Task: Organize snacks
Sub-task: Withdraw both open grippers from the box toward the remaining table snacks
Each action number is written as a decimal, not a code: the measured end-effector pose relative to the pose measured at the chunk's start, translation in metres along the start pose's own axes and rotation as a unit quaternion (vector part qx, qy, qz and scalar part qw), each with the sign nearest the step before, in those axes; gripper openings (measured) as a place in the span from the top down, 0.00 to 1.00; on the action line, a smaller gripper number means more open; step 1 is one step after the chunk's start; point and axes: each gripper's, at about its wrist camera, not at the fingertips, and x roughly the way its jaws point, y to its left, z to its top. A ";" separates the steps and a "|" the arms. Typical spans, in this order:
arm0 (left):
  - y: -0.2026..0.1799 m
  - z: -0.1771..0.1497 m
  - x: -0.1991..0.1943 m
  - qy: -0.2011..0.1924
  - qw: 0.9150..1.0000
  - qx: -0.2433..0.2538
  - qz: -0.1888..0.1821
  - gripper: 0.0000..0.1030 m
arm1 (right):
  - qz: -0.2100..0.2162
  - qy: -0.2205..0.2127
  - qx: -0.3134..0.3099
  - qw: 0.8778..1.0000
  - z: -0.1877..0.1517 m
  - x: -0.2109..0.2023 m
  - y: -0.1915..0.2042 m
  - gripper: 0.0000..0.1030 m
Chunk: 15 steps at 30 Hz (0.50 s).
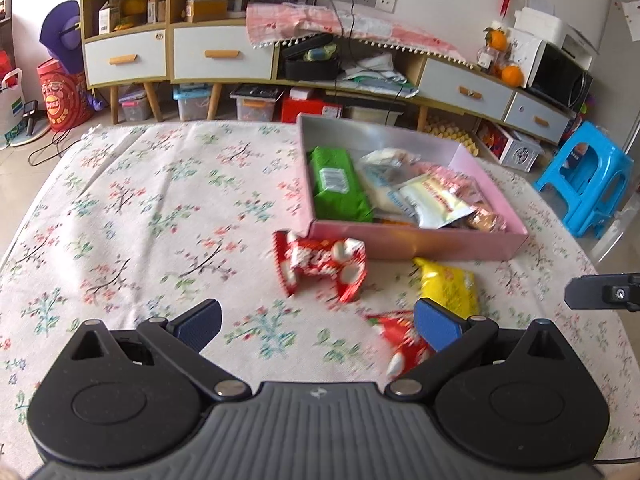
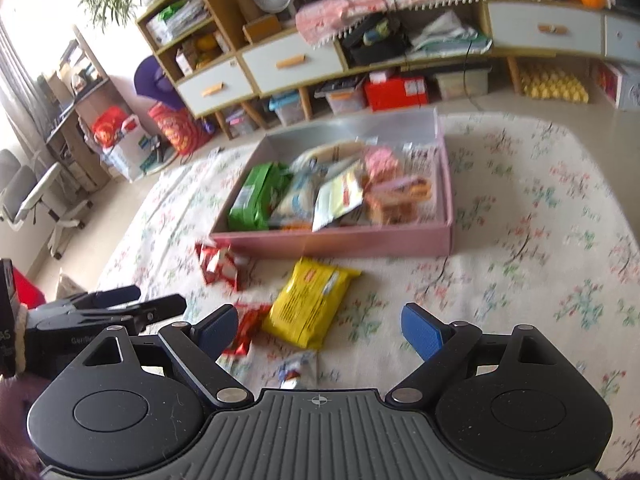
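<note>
A pink box [image 1: 420, 242] [image 2: 340, 240] holds a green packet [image 1: 338, 186] [image 2: 258, 196] and several other snack packets. In front of it on the floral cloth lie a red-and-white packet [image 1: 320, 266] [image 2: 218, 266], a yellow packet [image 1: 448, 286] [image 2: 310, 302] and a second red packet [image 1: 396, 340] [image 2: 246, 330]. A small white packet [image 2: 296, 370] lies close under my right gripper. My left gripper [image 1: 318, 324] is open and empty above the cloth. My right gripper [image 2: 318, 330] is open and empty, hovering over the yellow packet.
The floral tablecloth [image 1: 140, 220] covers the table. A blue stool [image 1: 588, 176] stands right of the table. Cabinets with drawers [image 1: 216, 54] line the far wall. An office chair [image 2: 36, 196] stands at the left. The left gripper shows in the right wrist view [image 2: 100, 312].
</note>
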 end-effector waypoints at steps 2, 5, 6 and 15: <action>0.005 -0.002 0.000 0.007 1.000 -0.001 0.004 0.00 | 0.008 0.018 0.005 1.000 -0.004 0.005 0.001 0.12; 0.013 -0.005 0.000 0.016 1.000 -0.005 0.009 0.00 | 0.014 0.036 0.008 0.999 -0.008 0.012 0.004 0.12; 0.014 -0.005 0.000 0.017 1.000 -0.006 0.011 0.00 | 0.013 0.038 0.007 0.999 -0.008 0.015 0.005 0.12; 0.022 -0.008 0.006 0.022 1.000 -0.013 0.018 0.00 | -0.010 0.053 -0.002 0.999 -0.015 0.039 0.006 0.12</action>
